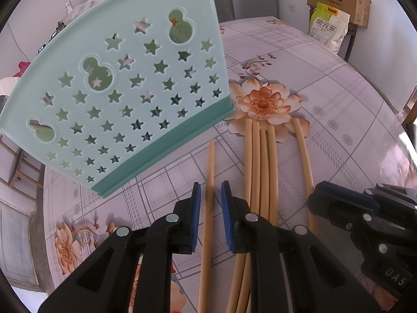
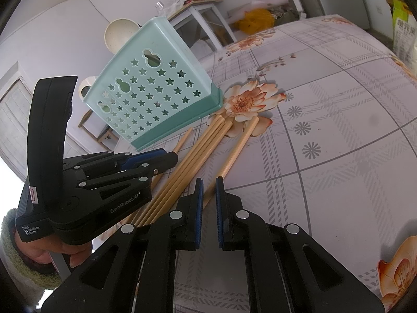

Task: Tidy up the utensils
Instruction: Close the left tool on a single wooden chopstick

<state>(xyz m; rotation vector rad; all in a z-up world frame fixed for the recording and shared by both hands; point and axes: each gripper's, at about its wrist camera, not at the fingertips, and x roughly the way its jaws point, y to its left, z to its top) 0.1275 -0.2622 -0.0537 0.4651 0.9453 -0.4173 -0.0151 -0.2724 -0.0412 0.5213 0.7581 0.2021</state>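
— Flowered, checked cloth covers the tabletop I'm working over. What do you need?

— Where's the pale turquoise plastic utensil holder with star-shaped cut-outs?

— The utensil holder stands on its darker teal base near the tabletop's far-left edge. I place everything from it.

— And the utensils?

— All lie flat. A bundle of four light wooden chopsticks runs from just beside the holder's right base corner back towards me. One single wooden chopstick lies alone, nearer the holder's base. An outer wooden chopstick lies beyond the bundle, farthest from the holder.

— Left tool?

— My left tool hangs in front of the holder's base, jaws narrow. The single chopstick shows in the gap, with daylight either side, so nothing is gripped.

— Right tool?

— My right tool is closed down to a slit over the outer chopstick. I cannot tell whether its pads touch the wood.

— Anything else?

— A hand in a fuzzy green cuff holds the left tool's handle.
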